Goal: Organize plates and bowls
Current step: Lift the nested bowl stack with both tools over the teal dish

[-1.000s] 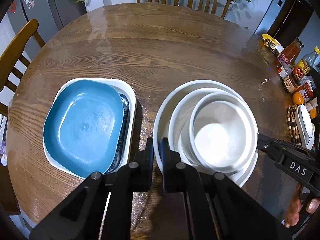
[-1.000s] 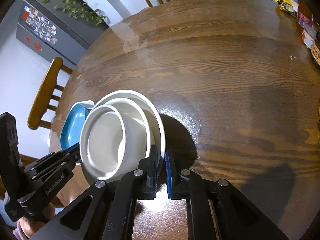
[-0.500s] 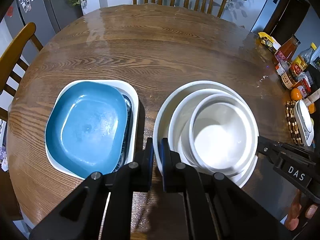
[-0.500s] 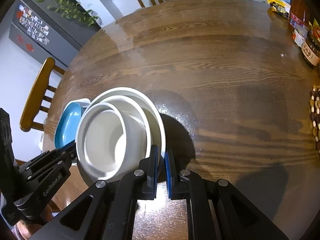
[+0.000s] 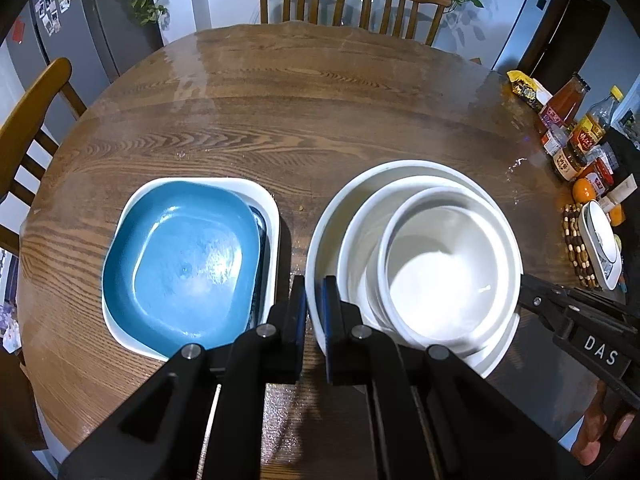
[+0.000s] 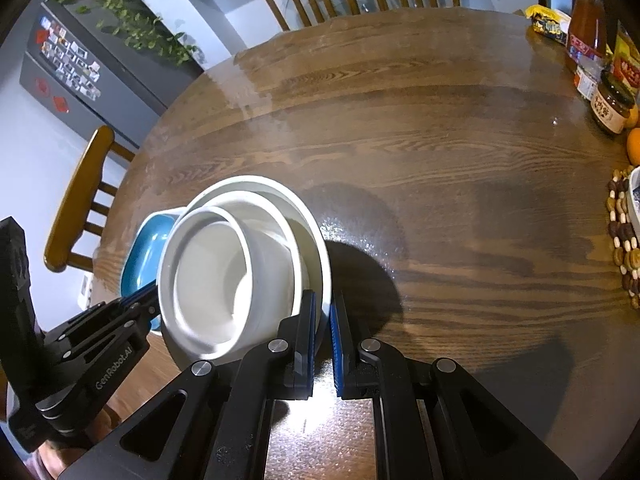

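- Broadly, a round wooden table [image 5: 320, 112] carries everything, with jars and bottles [image 5: 576, 136] at its far right edge.
- Nested white bowls [image 5: 432, 272] sit near and right of centre.
- Left of them, a blue plate [image 5: 180, 268] lies in a white square dish [image 5: 268, 204].
- Left gripper [image 5: 314, 300] is clenched on the largest bowl's left rim.
- Right gripper [image 6: 322, 320] pinches its right rim.

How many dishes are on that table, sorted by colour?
Round white bowls, nested: 3
Square white dish: 1
Square light-blue plate: 1
Square dark-blue plate, only its edge showing: 1
Total: 6
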Tool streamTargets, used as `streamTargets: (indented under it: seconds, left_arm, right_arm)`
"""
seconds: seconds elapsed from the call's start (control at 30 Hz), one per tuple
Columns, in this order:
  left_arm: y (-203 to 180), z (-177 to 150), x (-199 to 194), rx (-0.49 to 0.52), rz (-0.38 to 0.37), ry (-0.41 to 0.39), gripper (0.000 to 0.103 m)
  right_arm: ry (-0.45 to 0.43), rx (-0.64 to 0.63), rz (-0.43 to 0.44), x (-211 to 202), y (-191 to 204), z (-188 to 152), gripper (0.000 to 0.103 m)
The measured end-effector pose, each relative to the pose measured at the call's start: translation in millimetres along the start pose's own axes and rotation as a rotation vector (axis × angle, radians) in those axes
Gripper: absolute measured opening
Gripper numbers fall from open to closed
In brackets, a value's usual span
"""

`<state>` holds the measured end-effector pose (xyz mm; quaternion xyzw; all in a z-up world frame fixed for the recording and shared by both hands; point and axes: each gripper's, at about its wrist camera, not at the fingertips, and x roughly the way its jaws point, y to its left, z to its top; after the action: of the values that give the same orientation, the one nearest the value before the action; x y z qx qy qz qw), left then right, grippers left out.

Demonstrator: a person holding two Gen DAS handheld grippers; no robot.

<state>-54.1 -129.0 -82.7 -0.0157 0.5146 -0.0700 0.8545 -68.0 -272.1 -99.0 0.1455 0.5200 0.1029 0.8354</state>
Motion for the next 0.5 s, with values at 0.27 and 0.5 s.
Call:
streamTargets:
  seconds: [0.27, 0.5]
  left_arm:
    - [6, 5, -15, 0.005, 0.003, -0.042, 0.003]
    - [16, 6, -26, -0.004, 0.017, -0.073, 0.003]
  right_arm:
    - [-0.039, -0.011, 0.004, -14, 11, 2, 0.010]
    - [-0.058, -0.037, 0.012, -20, 27, 5, 0.010]
